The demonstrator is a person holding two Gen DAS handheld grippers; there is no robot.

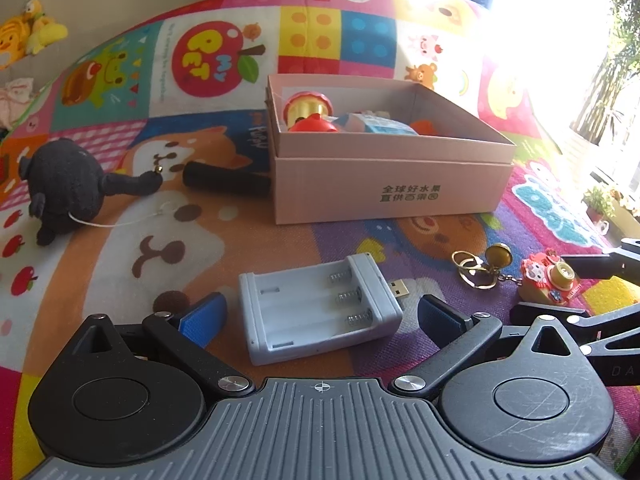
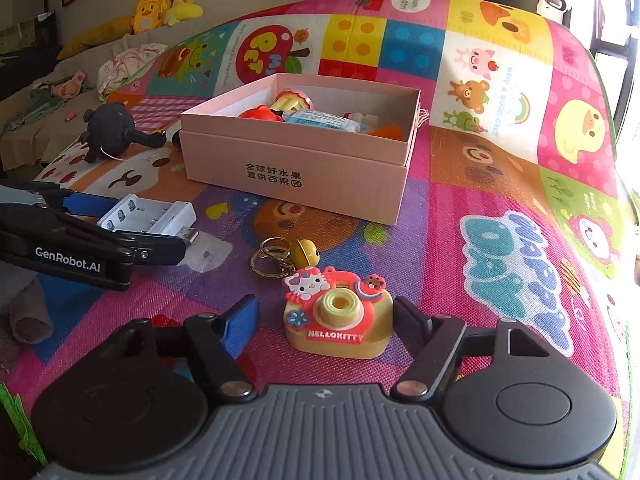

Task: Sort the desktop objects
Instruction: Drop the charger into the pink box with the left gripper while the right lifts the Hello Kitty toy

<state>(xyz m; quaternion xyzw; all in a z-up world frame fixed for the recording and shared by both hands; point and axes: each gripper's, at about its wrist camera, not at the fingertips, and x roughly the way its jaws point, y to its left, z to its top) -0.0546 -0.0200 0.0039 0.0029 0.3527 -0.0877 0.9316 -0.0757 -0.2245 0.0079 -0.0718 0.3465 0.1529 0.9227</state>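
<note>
A black plush (image 1: 64,188) is seen lying at the far left of the mat (image 1: 280,248), with a pink box (image 1: 392,184) of toys behind the middle. The grey charger (image 1: 320,308), three spring slots showing and a USB plug at its right end, lies flat between the wide-open fingers of the left gripper (image 1: 320,316), untouched. To its right, a brass keyring (image 2: 276,258) with a bell is chained to the toy camera (image 2: 340,316), red over yellow with a cat figure. The camera is framed by the half-open right gripper (image 2: 324,316); the left pad stands clear, while contact at the right finger cannot be told.
</note>
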